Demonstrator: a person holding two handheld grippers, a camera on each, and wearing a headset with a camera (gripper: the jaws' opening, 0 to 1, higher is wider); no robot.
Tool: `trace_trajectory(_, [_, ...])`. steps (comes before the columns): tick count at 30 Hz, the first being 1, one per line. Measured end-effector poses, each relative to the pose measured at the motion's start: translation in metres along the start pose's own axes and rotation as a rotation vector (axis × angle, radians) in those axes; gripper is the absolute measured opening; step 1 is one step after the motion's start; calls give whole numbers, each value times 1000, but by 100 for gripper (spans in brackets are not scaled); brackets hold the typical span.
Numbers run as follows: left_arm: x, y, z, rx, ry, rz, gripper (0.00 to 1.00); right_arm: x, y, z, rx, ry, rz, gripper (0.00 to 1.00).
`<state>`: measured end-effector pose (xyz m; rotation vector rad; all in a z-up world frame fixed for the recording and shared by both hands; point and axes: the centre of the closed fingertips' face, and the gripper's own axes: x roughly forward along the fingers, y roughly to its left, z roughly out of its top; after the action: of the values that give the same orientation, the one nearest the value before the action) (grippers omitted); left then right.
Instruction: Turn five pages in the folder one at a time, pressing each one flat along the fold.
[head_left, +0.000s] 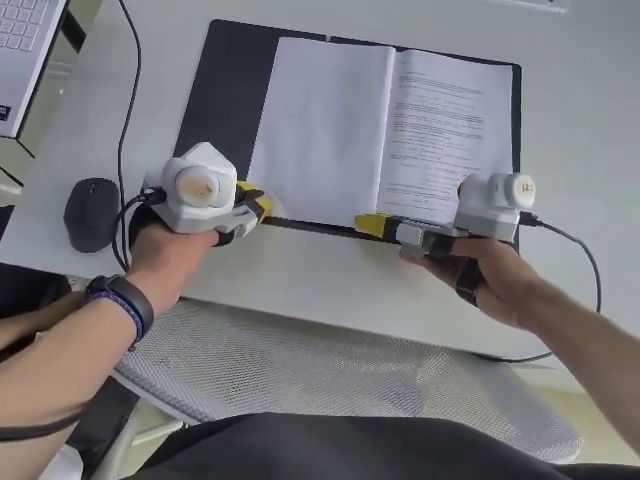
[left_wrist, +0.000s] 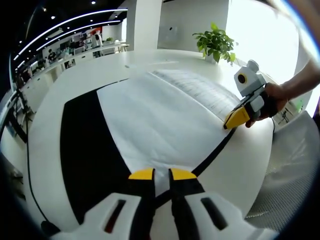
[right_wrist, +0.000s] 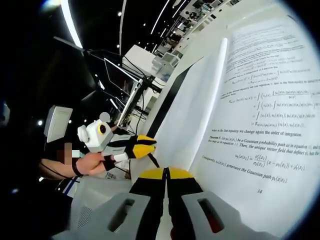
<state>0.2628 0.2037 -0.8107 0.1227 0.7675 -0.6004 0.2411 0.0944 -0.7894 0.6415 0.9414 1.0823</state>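
A black folder (head_left: 228, 95) lies open on the white desk. Its left page (head_left: 322, 130) is blank and its right page (head_left: 448, 130) carries printed text. My left gripper (head_left: 256, 202) sits at the blank page's near left corner (left_wrist: 150, 150). Its yellow fingertips (left_wrist: 141, 174) stand a narrow gap apart with nothing gripped. My right gripper (head_left: 370, 224) rests at the near edge below the fold. Its jaws are shut with nothing between them, and its fingertips (right_wrist: 151, 173) lie beside the printed page (right_wrist: 260, 100). Each gripper also appears in the other's view: the right gripper (left_wrist: 235, 118) and the left gripper (right_wrist: 142, 146).
A dark mouse (head_left: 91, 212) and its cable (head_left: 127, 100) lie left of the folder. A keyboard corner (head_left: 25, 40) sits at the far left. The desk's near edge (head_left: 330, 320) runs just behind the grippers, with a mesh chair (head_left: 330, 380) below. A potted plant (left_wrist: 216, 45) stands far off.
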Motion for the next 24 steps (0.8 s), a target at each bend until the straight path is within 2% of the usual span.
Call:
trace_trajectory(5, [0,0,0,-7,-3,-2,8,-1,2,2,33,-18,-7,0])
trace_trajectory(8, [-1,0,0,-9,-2,-6,8,-5,6,1,14,-30,-5,0])
trace_trajectory(13, [-2,-1,0,-7,4,-15,9,-13,9,-4,-25,-19,-22,3])
trace_trajectory(19, [-5,-7,5,-46,-2,-33,13,-26,9,5,-51,-43,-57,16])
trace_trajectory(22, [-8,-10,6,-37,6,-34,15,-32,8,12,-63,-62,-67,17])
trace_trajectory(24, [-11,-12,9,-45,-4,-37,17,-36,8,17,-74,-76,-77,18])
